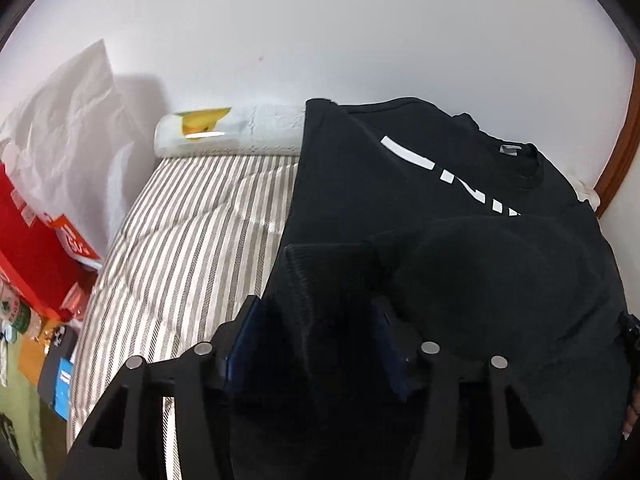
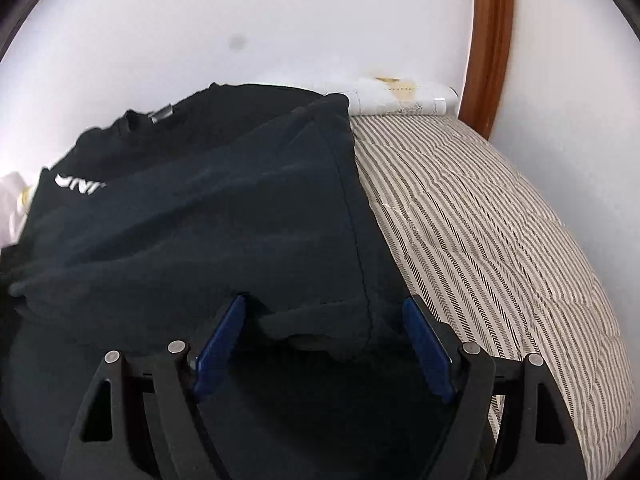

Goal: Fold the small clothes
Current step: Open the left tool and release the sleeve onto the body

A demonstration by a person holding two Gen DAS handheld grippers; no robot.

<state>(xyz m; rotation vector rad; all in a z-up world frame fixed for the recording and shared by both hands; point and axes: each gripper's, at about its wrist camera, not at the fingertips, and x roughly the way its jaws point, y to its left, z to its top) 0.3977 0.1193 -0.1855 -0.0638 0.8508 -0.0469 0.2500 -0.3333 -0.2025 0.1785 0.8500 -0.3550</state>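
A black T-shirt (image 1: pixel 420 184) with white lettering lies on the striped bed, collar toward the wall, its lower part folded up over the chest. It also shows in the right wrist view (image 2: pixel 208 216). My left gripper (image 1: pixel 316 312) has its blue pads wide apart, with a lifted fold of black cloth between them. My right gripper (image 2: pixel 324 312) is open, jaws wide apart, with the folded hem edge lying loose between the pads (image 2: pixel 428 344).
The bed has a grey-and-white striped cover (image 1: pixel 188 248) (image 2: pixel 500 240). A rolled white pack (image 1: pixel 240 136) lies against the wall. Red and white bags (image 1: pixel 36 216) stand left of the bed. A wooden frame (image 2: pixel 492 40) rises at the right.
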